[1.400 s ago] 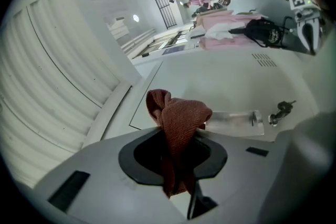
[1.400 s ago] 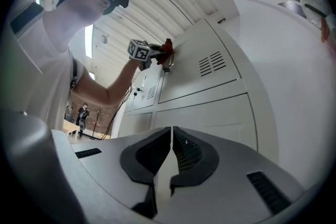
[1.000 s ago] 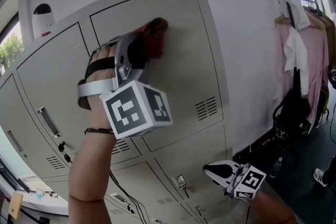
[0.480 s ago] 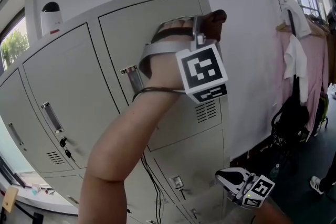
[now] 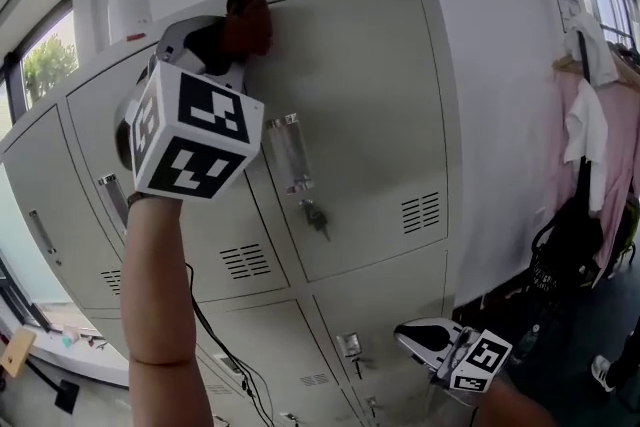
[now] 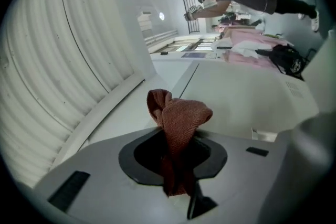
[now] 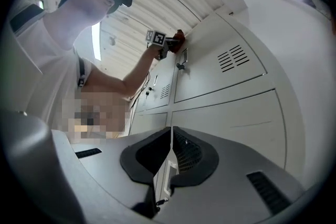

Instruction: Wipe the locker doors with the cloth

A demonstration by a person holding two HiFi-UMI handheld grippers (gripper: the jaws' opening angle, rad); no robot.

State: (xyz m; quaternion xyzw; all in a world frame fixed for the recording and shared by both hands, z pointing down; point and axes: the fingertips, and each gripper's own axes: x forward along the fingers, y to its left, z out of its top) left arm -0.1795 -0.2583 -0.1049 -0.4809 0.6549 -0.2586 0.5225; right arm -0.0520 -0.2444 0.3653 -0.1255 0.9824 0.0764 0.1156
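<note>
A reddish-brown cloth (image 5: 247,15) is pressed against the top left corner of the upper right locker door (image 5: 370,115). My left gripper (image 5: 235,40) is shut on it, raised high. In the left gripper view the cloth (image 6: 177,123) bunches out between the closed jaws of the left gripper (image 6: 178,152), facing the pale door (image 6: 247,102). My right gripper (image 5: 425,335) hangs low at the bottom right, shut with nothing in it. The right gripper view has that gripper (image 7: 169,157) pointing along the lower locker doors (image 7: 231,118), and the cloth (image 7: 179,36) is small up high.
A silver handle with a key (image 5: 290,155) sticks out of the door below the cloth. A white device (image 5: 128,10) sits on top of the lockers. Clothes hang on a rack (image 5: 590,115) at the right. More grey locker doors (image 5: 60,205) run to the left.
My left gripper has swept the cloth leftward across the top of the upper right door, from its right edge to its top left corner. The right gripper stays low.
</note>
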